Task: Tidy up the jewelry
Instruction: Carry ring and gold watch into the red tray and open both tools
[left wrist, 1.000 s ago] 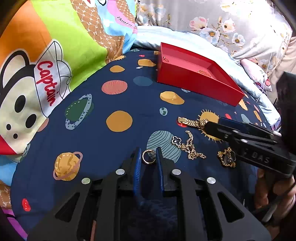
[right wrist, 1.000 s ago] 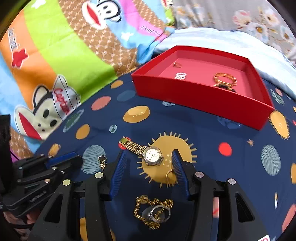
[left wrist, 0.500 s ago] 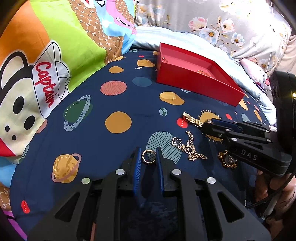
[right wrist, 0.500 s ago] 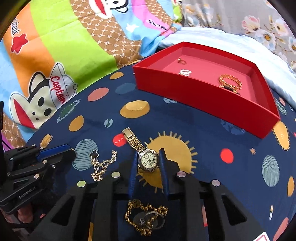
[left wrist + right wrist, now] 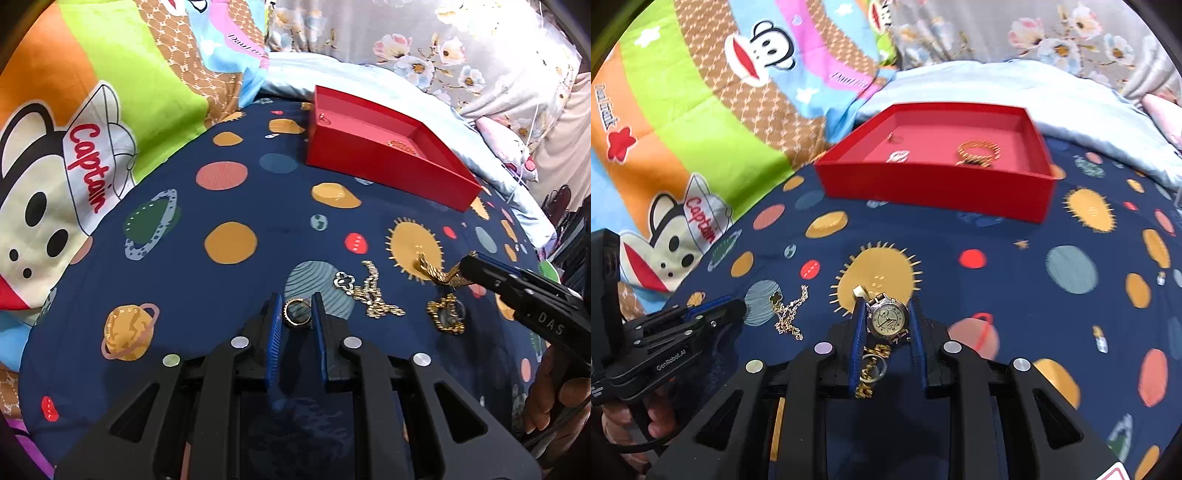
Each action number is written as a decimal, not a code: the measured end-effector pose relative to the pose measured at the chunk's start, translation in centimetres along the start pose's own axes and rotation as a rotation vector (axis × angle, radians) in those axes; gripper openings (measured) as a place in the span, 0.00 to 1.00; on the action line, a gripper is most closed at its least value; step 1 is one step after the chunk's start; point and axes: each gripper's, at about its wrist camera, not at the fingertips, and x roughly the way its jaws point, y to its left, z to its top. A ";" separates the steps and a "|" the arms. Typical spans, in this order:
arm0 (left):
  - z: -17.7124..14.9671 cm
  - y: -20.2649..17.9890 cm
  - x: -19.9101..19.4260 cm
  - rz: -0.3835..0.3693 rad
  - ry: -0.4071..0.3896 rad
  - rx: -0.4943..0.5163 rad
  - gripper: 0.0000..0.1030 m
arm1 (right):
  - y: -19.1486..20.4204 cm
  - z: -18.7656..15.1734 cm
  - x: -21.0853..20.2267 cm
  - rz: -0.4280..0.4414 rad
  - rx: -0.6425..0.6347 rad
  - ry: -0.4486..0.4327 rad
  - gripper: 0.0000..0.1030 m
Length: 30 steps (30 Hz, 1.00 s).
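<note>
My left gripper is shut on a gold ring, held just above the navy planet-print sheet. My right gripper is shut on a gold watch, lifted off the sheet with its band hanging below; it also shows in the left wrist view. The red tray stands farther back and holds a gold bracelet, a silver piece and a small ring. A gold clover necklace and a gold chain with a ring lie on the sheet between the grippers.
A cartoon monkey blanket rises at the left. A pale blue sheet and floral pillows lie behind the tray. The person's hand holds the right gripper at the right edge.
My right gripper closed on the watch and lifted it off the sheet toward the right. My left gripper still holds the ring and has hardly moved.
</note>
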 end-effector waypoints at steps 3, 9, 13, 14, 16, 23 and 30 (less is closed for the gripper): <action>0.6 -0.6 -0.9 -0.010 -0.021 0.013 0.15 | -0.6 0.4 -1.5 -0.006 0.020 -0.029 0.21; 2.4 -2.0 -2.4 -0.030 -0.069 0.047 0.15 | -2.2 1.7 -3.9 -0.040 0.050 -0.093 0.21; 4.2 -2.9 -2.6 -0.037 -0.099 0.075 0.15 | -3.3 3.0 -5.1 -0.065 0.048 -0.132 0.21; 4.8 -3.2 -2.6 -0.040 -0.109 0.081 0.15 | -3.4 3.5 -5.2 -0.070 0.044 -0.139 0.21; 6.0 -3.7 -2.6 -0.051 -0.124 0.091 0.15 | -3.8 4.5 -5.4 -0.079 0.037 -0.154 0.21; 11.7 -6.2 -1.6 -0.061 -0.200 0.156 0.15 | -5.7 9.4 -4.6 -0.103 0.023 -0.216 0.21; 16.8 -8.3 1.6 -0.045 -0.237 0.195 0.15 | -7.5 13.5 -0.9 -0.119 0.038 -0.231 0.21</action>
